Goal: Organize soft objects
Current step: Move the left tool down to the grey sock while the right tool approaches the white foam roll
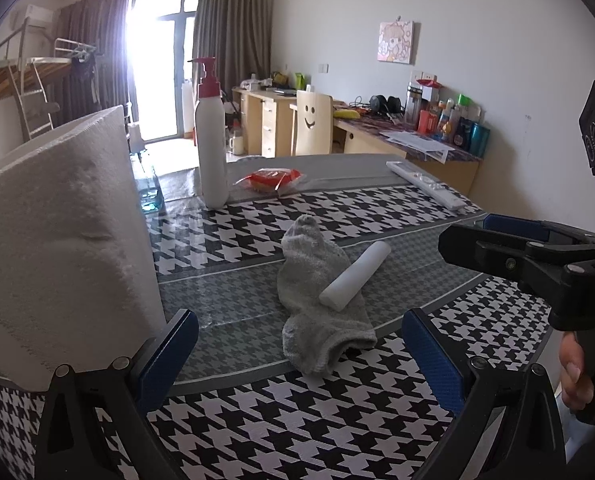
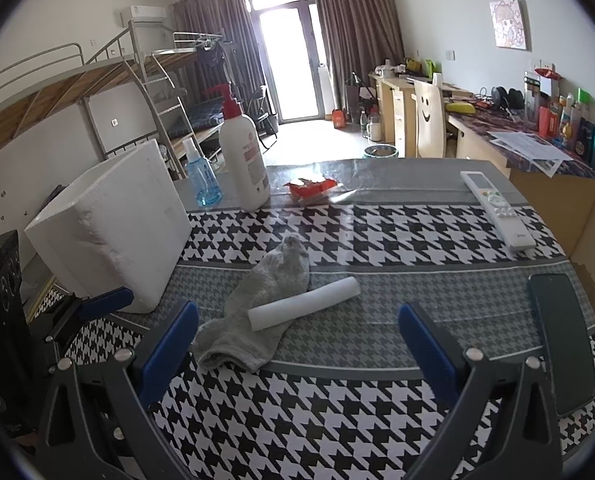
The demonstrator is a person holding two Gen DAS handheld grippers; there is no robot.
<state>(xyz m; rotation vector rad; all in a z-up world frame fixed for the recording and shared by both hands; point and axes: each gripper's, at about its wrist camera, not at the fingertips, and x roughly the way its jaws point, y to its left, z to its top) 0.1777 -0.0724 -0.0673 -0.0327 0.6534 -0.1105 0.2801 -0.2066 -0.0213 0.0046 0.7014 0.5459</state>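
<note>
Both grippers, left (image 1: 299,344) and right (image 2: 297,336), hovered with fingers spread wide, empty, framing sock (image 2: 253,312) and foam roll (image 2: 303,302), presumably for pickup.

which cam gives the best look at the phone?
Right wrist view: the dark phone lies flat near the table's right edge, fully visible beside the open right gripper. The left wrist view does not show it at all.

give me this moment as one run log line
phase: pre-grasp | left gripper: open, empty | right gripper: open, empty | grey sock: flat on table | white roll: lying across sock | foam box: left of sock
</note>
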